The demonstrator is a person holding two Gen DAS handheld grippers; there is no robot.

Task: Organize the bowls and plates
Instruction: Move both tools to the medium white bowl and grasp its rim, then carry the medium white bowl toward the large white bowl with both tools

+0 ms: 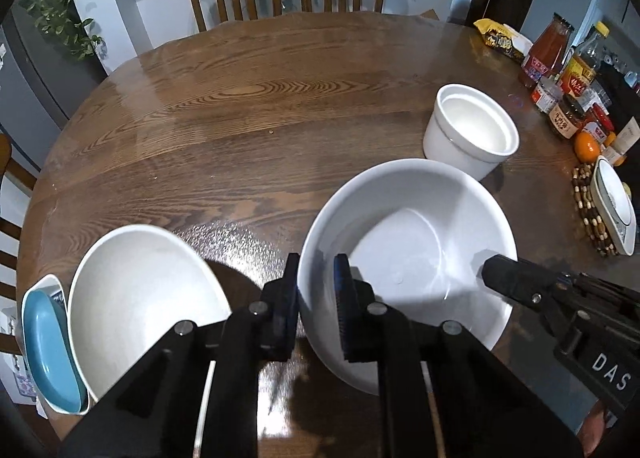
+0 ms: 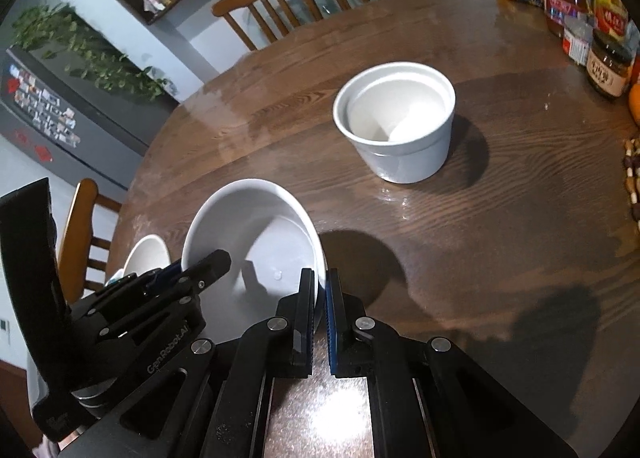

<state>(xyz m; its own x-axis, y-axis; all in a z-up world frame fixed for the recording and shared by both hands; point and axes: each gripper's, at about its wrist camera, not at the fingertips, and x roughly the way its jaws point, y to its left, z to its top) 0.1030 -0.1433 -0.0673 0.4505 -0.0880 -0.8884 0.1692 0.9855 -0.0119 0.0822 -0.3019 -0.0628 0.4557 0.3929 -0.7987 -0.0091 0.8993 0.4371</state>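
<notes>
Both grippers clamp one white bowl (image 1: pixel 404 258) over the table (image 1: pixel 240 98): left gripper (image 1: pixel 318 298) and right gripper (image 2: pixel 319 306) pinching opposite rims, beside a white pot (image 1: pixel 470 130).

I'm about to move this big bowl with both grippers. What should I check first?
1. Left gripper fingers clamp the large bowl rim: ok.
2. Right gripper shut on the opposite rim: ok.
3. Large bowl empty: ok.
4. Deep pot stands apart from the large bowl: ok.
5. Second bowl on the left is empty: ok.
6. Large bowl lifted off the table: cannot tell.
</notes>
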